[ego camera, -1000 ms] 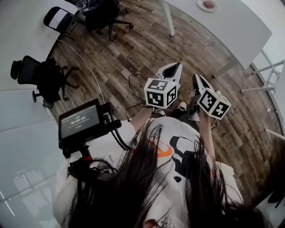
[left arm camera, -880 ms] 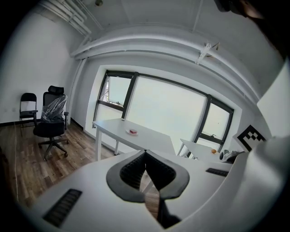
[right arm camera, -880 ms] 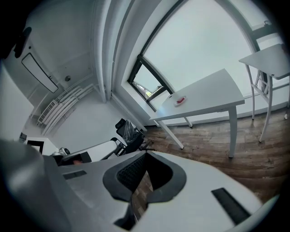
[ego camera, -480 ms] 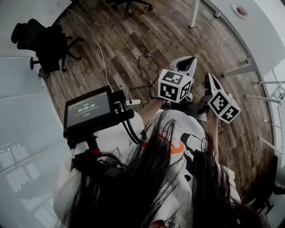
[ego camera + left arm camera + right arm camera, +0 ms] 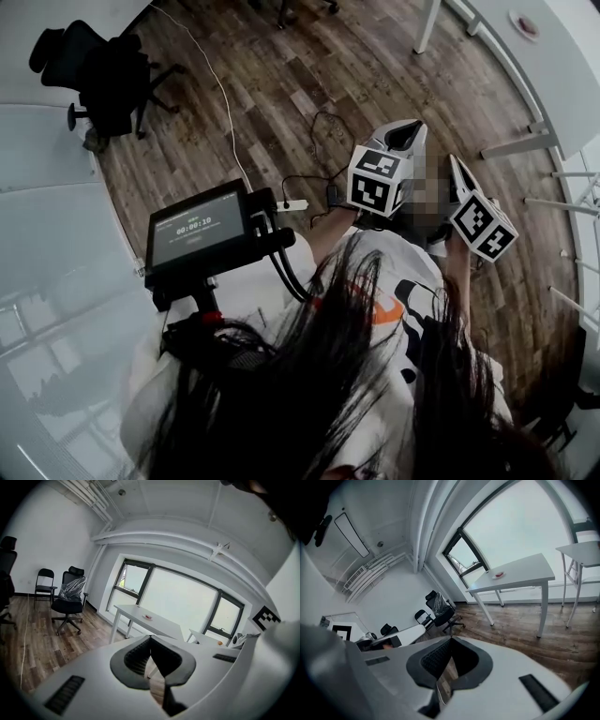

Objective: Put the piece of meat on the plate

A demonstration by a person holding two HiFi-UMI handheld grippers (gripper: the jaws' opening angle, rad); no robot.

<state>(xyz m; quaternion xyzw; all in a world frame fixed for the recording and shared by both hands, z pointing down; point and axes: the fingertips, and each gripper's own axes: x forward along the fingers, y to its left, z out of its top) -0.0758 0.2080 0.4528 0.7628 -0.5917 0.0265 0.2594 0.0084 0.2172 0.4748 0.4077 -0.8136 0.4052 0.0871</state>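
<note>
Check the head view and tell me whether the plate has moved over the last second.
No. The plate keeps its spot on the white table; both slid rightward in the picture together, so the camera turned, not the plate.

**Table:** white rectangular table (image 5: 520,573) on slim white legs. Directly on its top, away from the corners, lies one small round white plate (image 5: 499,574).

**Floor:** dark brown wood-plank floor (image 5: 309,84). On it stand the table and a black wheeled office chair (image 5: 108,80). A thin white cable (image 5: 217,84) trails across the planks to a white power strip (image 5: 292,204).
</note>
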